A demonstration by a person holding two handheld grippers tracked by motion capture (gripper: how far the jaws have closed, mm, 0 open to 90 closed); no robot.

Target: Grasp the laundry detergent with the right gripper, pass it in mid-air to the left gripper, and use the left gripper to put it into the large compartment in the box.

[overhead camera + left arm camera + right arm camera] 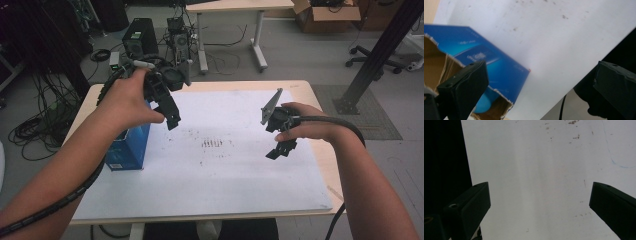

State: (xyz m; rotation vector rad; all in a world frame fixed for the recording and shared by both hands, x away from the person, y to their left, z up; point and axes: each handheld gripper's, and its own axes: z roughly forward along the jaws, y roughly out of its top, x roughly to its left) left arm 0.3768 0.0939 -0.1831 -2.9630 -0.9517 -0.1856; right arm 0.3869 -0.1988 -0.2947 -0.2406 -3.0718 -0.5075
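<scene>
A blue cardboard box (128, 147) with a torn-open top stands near the table's left edge. In the left gripper view the blue box (481, 57) shows a brown inside and a light blue thing (484, 101) in it. My left gripper (171, 116) hovers above the box's right side, open, nothing between its jaws; its gap (541, 82) frames the box corner and white sheet. My right gripper (281, 148) hangs open over the right part of the white sheet (220, 165), holding nothing, as its own view (539, 202) confirms.
The white sheet (544, 170) covers most of the wooden table (320, 100) and bears small dark marks (212, 143) at its middle. Beyond the table lie cables, a computer tower (139, 36), another desk (230, 6), a cardboard box (325, 15) and a dark slanted post (380, 50).
</scene>
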